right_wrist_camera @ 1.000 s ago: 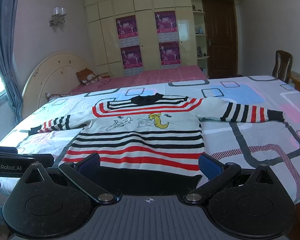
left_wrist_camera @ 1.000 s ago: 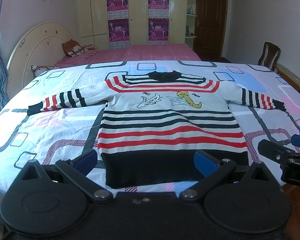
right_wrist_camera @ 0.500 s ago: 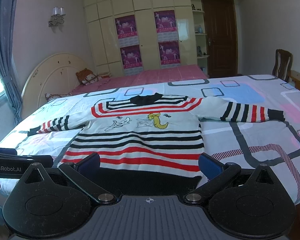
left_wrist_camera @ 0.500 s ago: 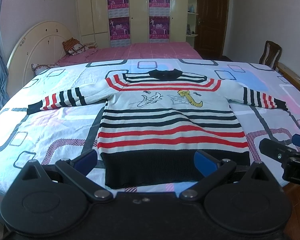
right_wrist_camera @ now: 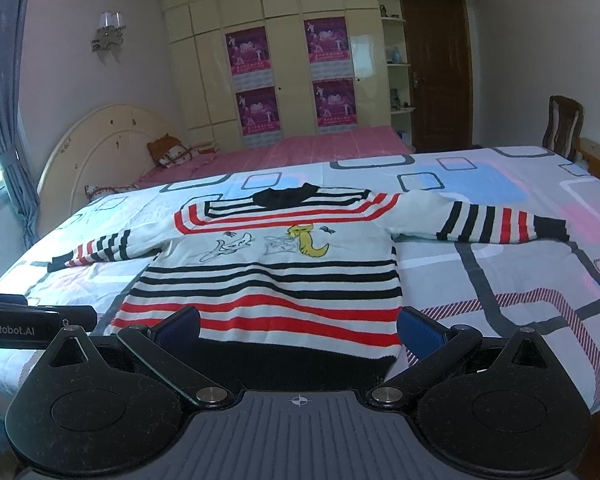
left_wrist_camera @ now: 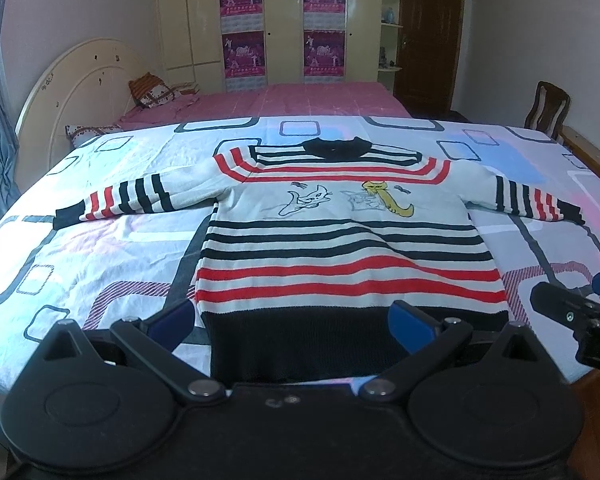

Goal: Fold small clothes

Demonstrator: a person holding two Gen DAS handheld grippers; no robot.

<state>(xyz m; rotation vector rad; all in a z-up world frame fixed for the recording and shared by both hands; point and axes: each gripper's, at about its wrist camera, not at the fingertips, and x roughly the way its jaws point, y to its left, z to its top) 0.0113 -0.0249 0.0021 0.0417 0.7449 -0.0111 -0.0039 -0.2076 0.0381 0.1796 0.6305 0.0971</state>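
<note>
A bed (left_wrist_camera: pixel 100 264) with a patterned sheet fills the space ahead of both grippers, and a striped sweater (left_wrist_camera: pixel 348 248) lies flat on it, face up, collar at the far end, black hem nearest the fingers, both sleeves spread straight out to the sides. Nothing is folded yet, so the job looks to be at its very start.

The left gripper (left_wrist_camera: pixel 292 318) hangs just short of the hem, its fingers spread wide and empty, the hem's left corner just inside its left finger (left_wrist_camera: pixel 172 316). The right gripper (right_wrist_camera: pixel 300 326) is likewise wide open and holds nothing; the hem runs across the gap between its fingers, with the right corner close to its right finger (right_wrist_camera: pixel 418 330). Whether either one touches the cloth cannot be told.

The likely first step is a sleeve fold or a lengthwise fold of the body. To do it well:
- Take hold at matching spots, a corner or cuff each, so the fold line runs straight along the stripes.
- Pinch both layers of knit; a grip on the top layer alone would pull the front away from the back.
- Lift only a little and carry the cloth over slowly, as knit stretches and drags on the wrinkled sheet.
- Lay it down and smooth before letting go.
</note>
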